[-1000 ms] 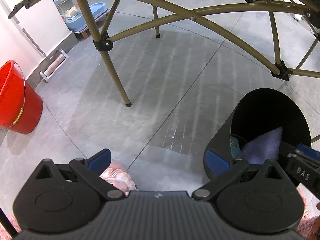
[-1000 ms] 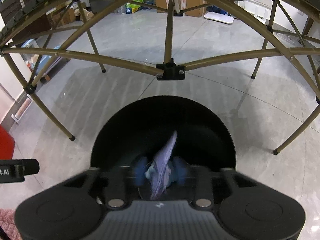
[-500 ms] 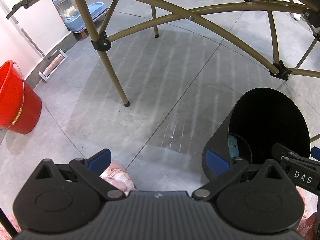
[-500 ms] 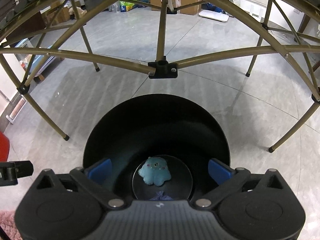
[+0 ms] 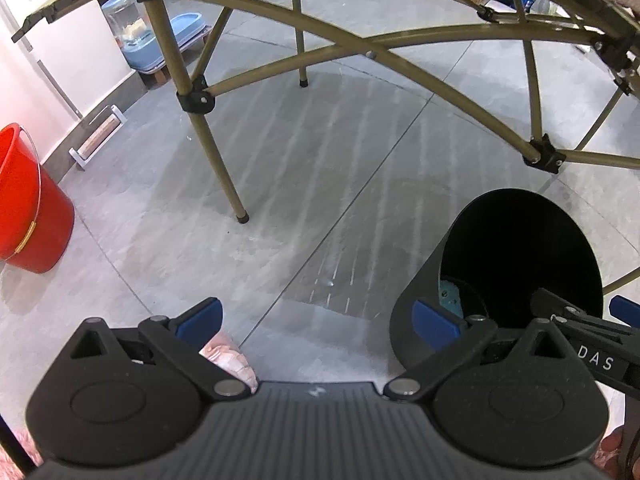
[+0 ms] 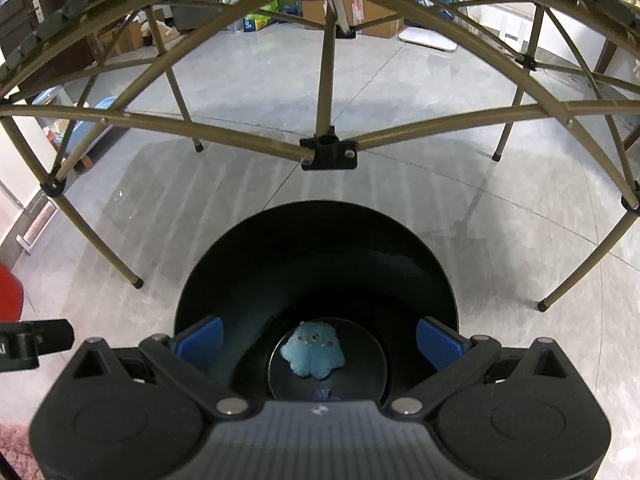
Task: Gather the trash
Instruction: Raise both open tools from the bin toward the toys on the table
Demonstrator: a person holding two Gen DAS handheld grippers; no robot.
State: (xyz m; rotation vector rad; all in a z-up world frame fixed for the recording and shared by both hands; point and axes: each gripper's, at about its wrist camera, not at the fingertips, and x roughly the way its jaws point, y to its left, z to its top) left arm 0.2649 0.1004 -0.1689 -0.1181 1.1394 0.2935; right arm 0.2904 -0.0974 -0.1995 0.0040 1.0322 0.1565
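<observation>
Bin point(image 6: 316, 248), one blue plush toy point(image 6: 313, 350) inside

1. I am holding my left gripper point(image 5: 316, 320) open over bare grey floor point(image 5: 304, 184), nothing between its fingers.
2. A black bin point(image 5: 424, 280) is standing at my right, something light blue point(image 5: 450, 294) lying inside.
3. My right gripper point(image 5: 580, 320) is reaching over its rim.
4. A red bucket point(image 5: 28, 208) is sitting far left.
</observation>
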